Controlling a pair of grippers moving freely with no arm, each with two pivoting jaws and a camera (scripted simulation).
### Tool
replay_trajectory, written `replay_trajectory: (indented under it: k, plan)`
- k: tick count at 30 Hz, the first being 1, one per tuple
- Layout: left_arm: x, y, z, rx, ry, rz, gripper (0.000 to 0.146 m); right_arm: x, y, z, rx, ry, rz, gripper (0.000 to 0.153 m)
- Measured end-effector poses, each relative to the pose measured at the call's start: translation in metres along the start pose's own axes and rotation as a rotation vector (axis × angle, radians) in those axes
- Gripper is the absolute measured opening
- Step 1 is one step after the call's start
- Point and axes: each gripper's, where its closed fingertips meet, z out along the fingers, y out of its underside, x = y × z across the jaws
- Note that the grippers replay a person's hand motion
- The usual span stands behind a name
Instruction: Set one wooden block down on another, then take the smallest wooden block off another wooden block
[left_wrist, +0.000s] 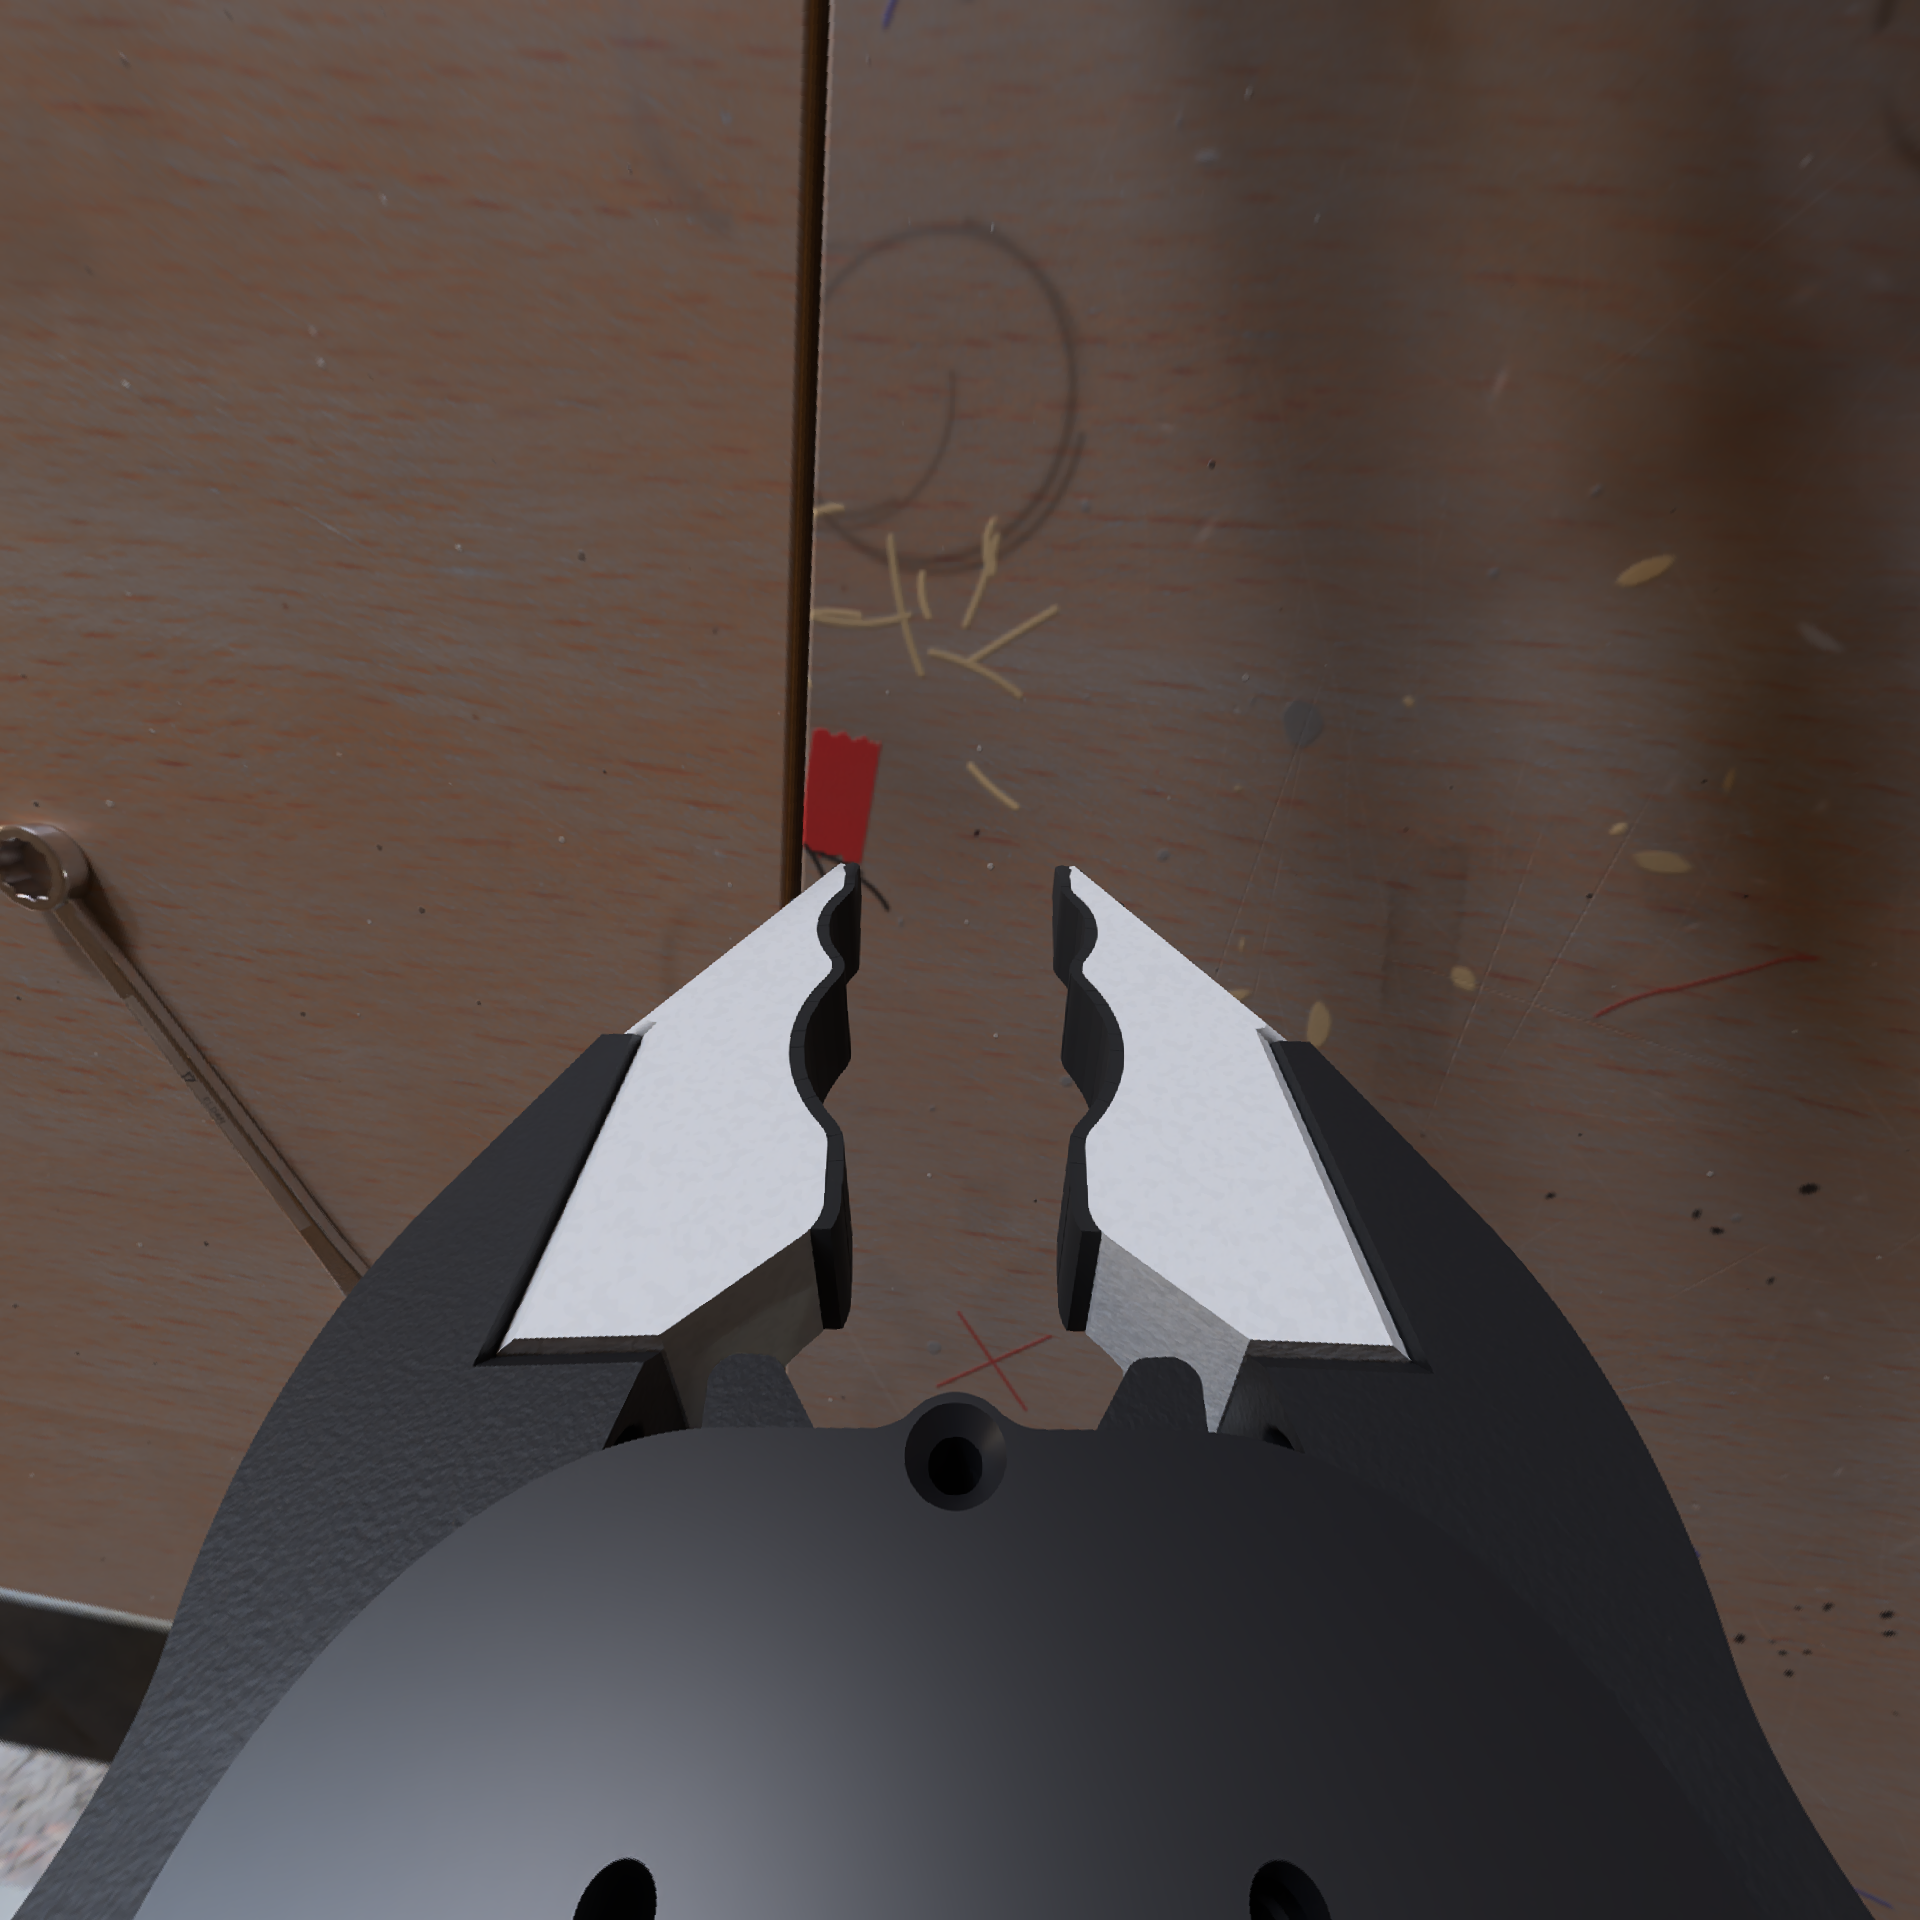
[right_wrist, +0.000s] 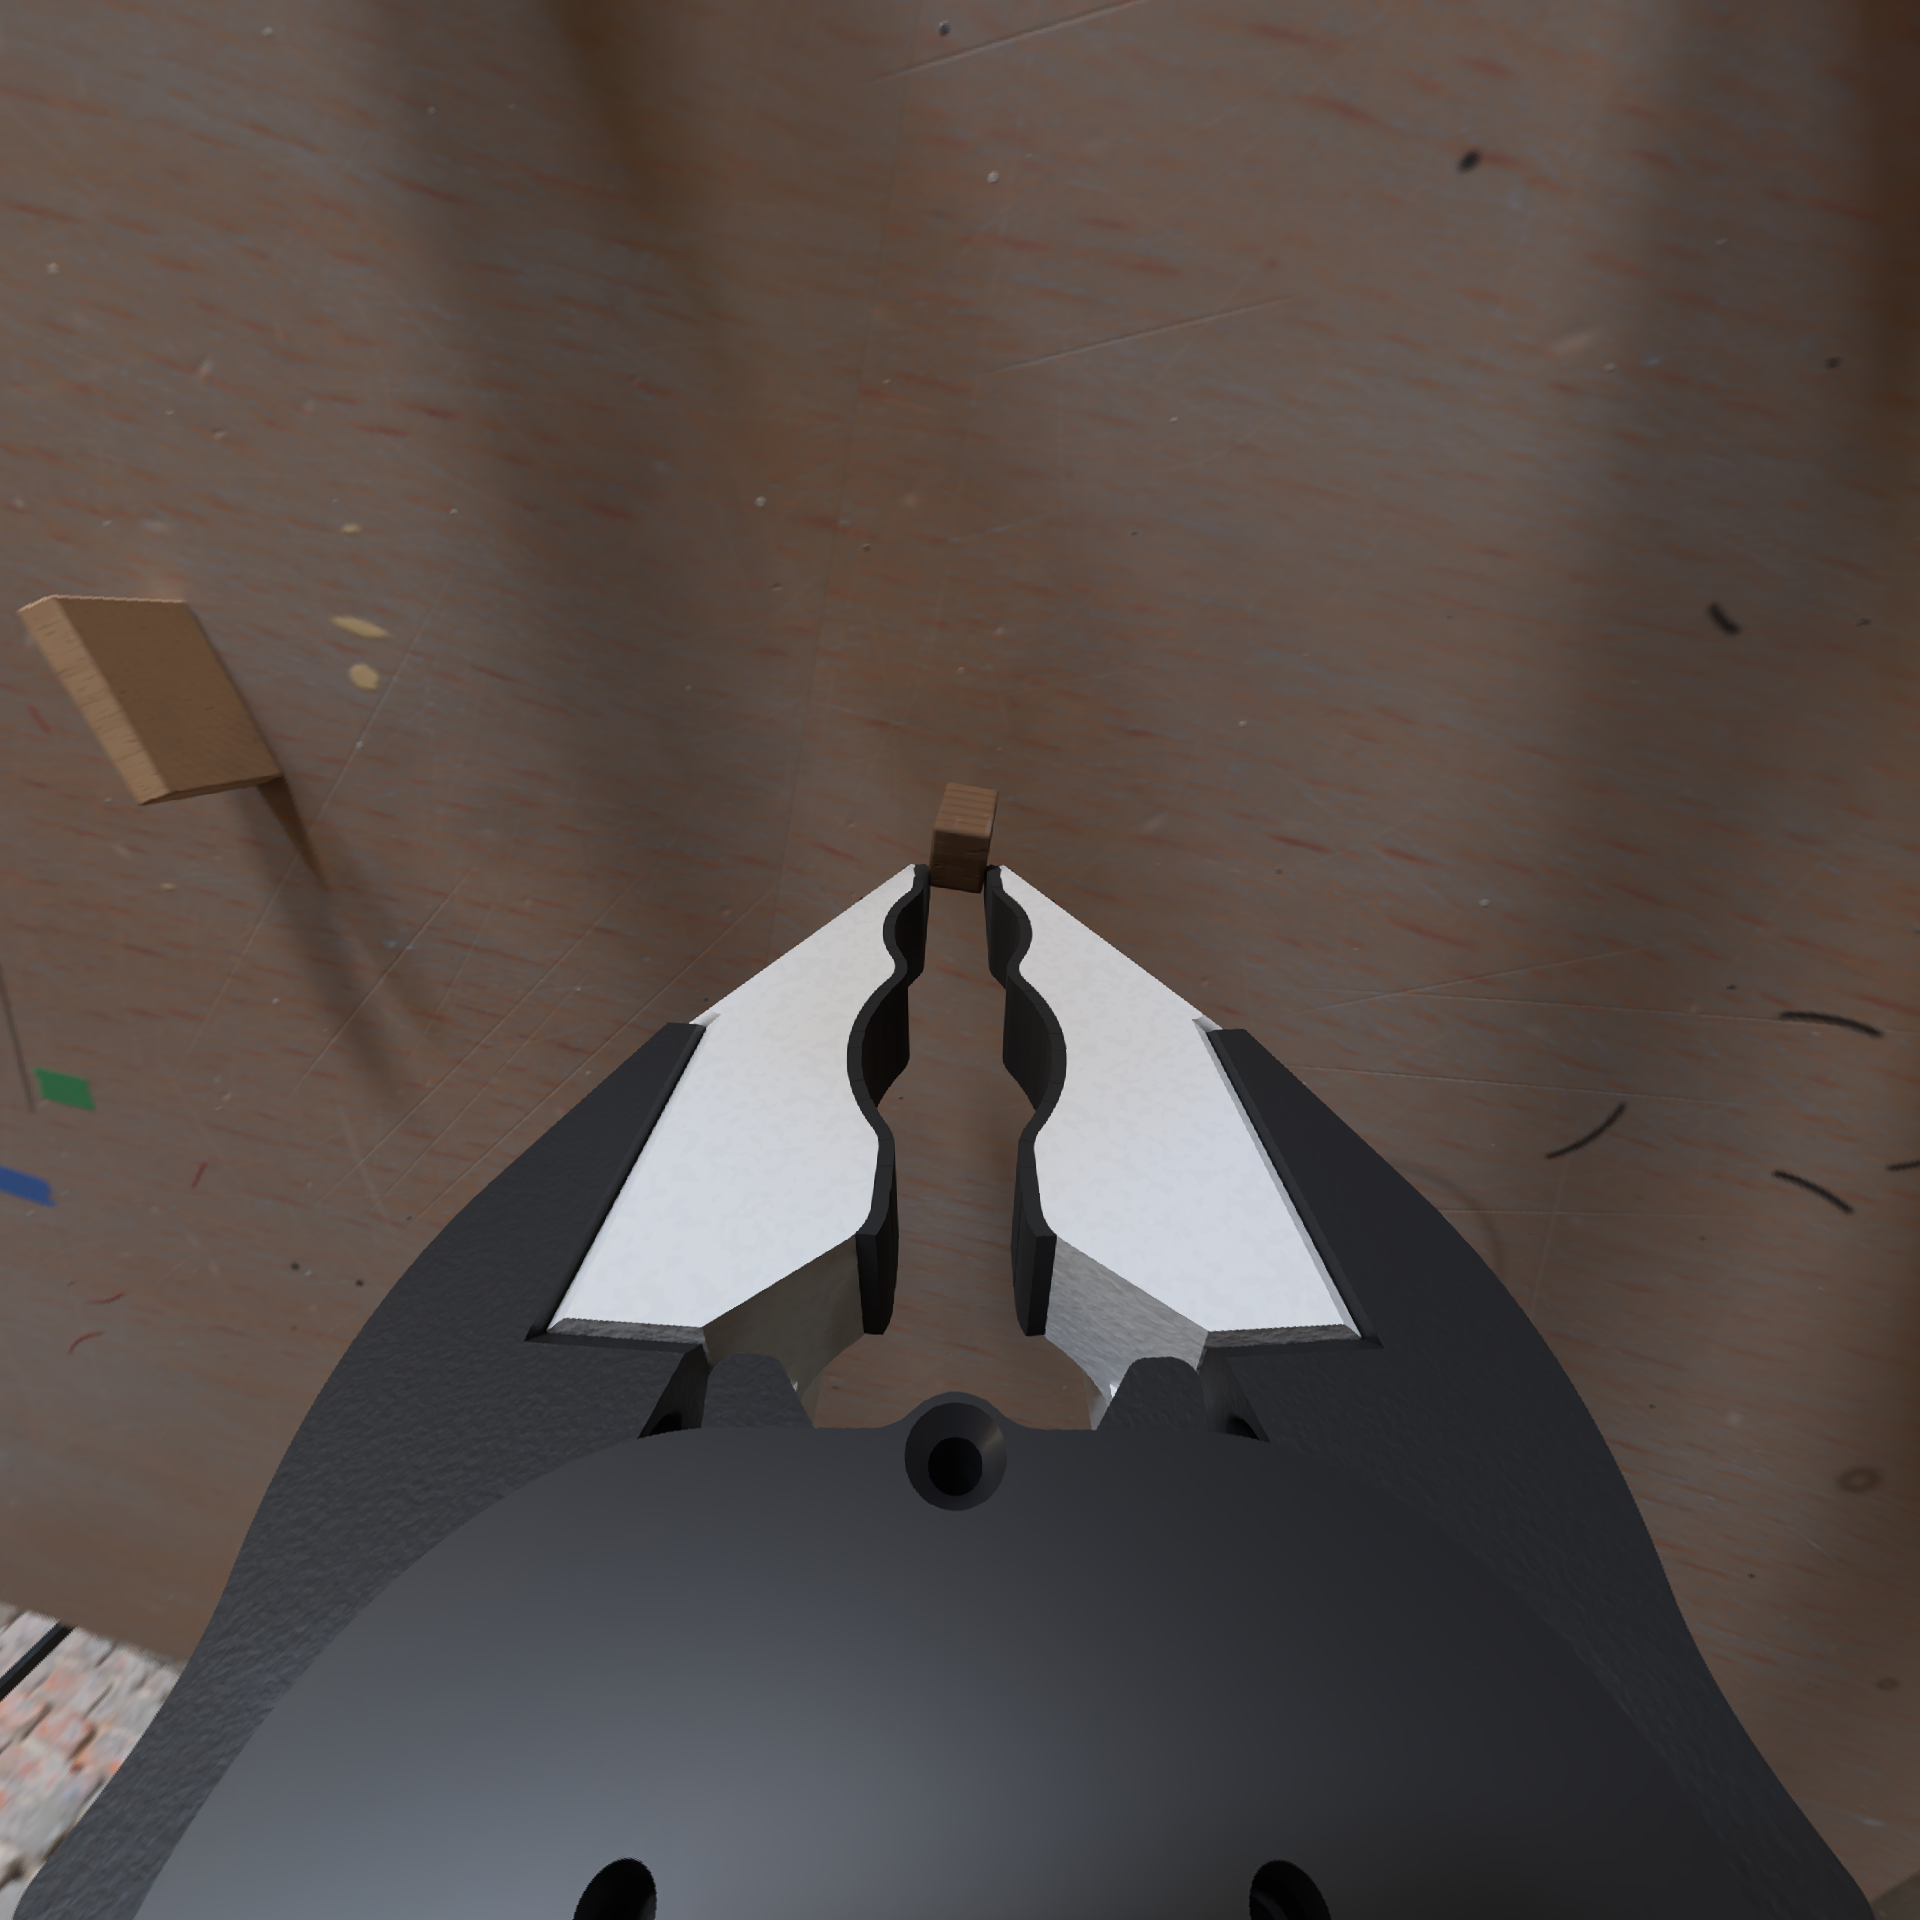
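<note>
Only the right wrist view shows blocks. The right gripper (right_wrist: 958, 881) pinches a small dark-brown wooden cube (right_wrist: 962, 854) between its fingertips, jaws narrowed onto the cube's lower sides, the cube poking out past the tips. It hangs over the scratched brown plywood tabletop (right_wrist: 1351, 520); whether it touches the surface cannot be told. Far left in the same view, a flat light-tan wooden slab block (right_wrist: 151, 698) lies well apart from the cube, with nothing on top of it. A green tape patch (right_wrist: 64, 1089) and a blue tape strip (right_wrist: 23, 1184) sit at the left edge, below the slab.

The left wrist view shows no block. The left gripper (left_wrist: 958, 883) has its jaws spread, with nothing between them. Just beyond the left fingertip (left_wrist: 844, 896) is a red tape scrap (left_wrist: 842, 795), beside a dark seam (left_wrist: 812, 416) running up the tabletop. A silver ring spanner (left_wrist: 156, 1029) lies at the left, its shaft partly hidden behind the gripper body. Pale wood shavings (left_wrist: 935, 613) lie scattered past the tape.
</note>
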Motion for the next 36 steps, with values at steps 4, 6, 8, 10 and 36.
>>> replay_trajectory:
  k: [4,6,8,10,36]
  plan:
    - [0.000,0.008,0.009,-0.057,-0.002,0.002,0.032,-0.009,0.002,0.001,-0.027,-0.024,-0.030,0.010]
    - [-0.001,0.010,0.010,-0.066,-0.008,-0.001,0.030,-0.014,0.004,0.001,-0.050,-0.026,-0.037,0.010]
    - [-0.002,0.012,0.009,-0.073,-0.012,0.000,0.026,-0.020,0.006,0.001,-0.078,-0.031,-0.046,0.010]
    - [-0.002,0.014,0.009,-0.088,-0.022,0.013,0.020,-0.026,0.009,0.001,-0.116,-0.027,-0.041,0.010]
    - [0.116,0.027,-0.007,-0.231,0.038,0.409,0.027,-0.185,-0.016,0.021,-0.281,-0.023,-0.321,0.012]
